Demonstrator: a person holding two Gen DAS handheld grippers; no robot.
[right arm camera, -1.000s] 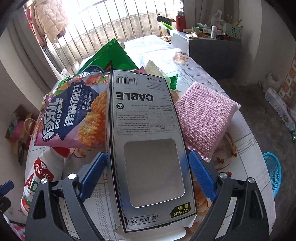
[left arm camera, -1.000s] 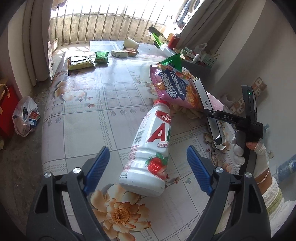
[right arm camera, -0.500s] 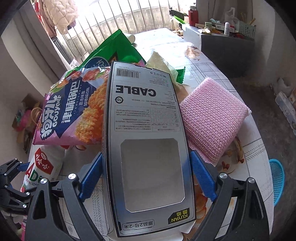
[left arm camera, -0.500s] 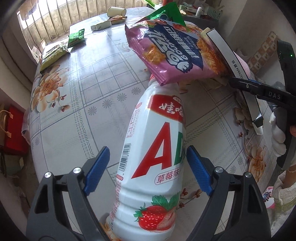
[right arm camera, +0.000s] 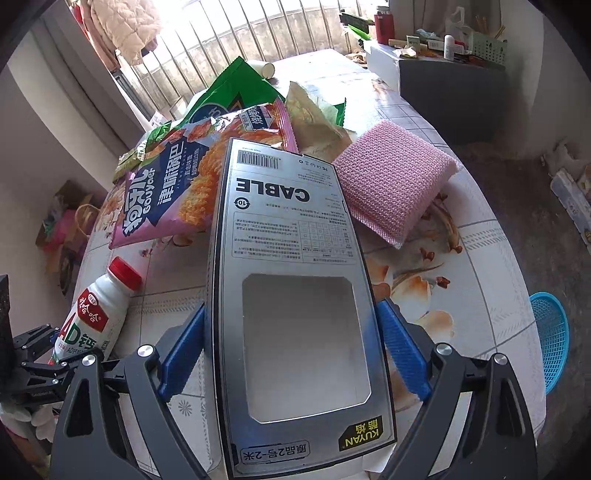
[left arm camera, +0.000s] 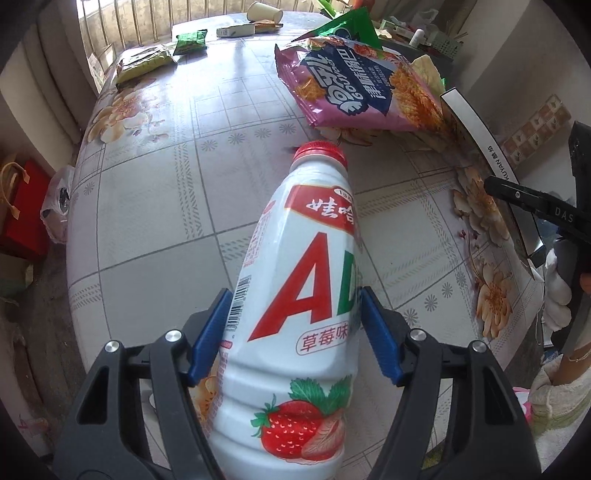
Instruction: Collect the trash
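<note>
Near table [left arm camera: 155, 221] edge, bottle [left arm camera: 295, 332] between fingers [left arm camera: 208, 334], open floral surface beyond

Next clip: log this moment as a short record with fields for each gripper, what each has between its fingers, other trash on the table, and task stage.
left gripper: jaws have just been closing; pads against the bottle's sides
bottle: white, red cap, lying on the table
right gripper: clamped on the cable box's edges
cable box: silver, empty window, far end near the snack bag
snack bag: pink, beyond the bottle cap
other trash: green wrapper, paper cup at far end
stage: pickup under way, nothing binned yet
</note>
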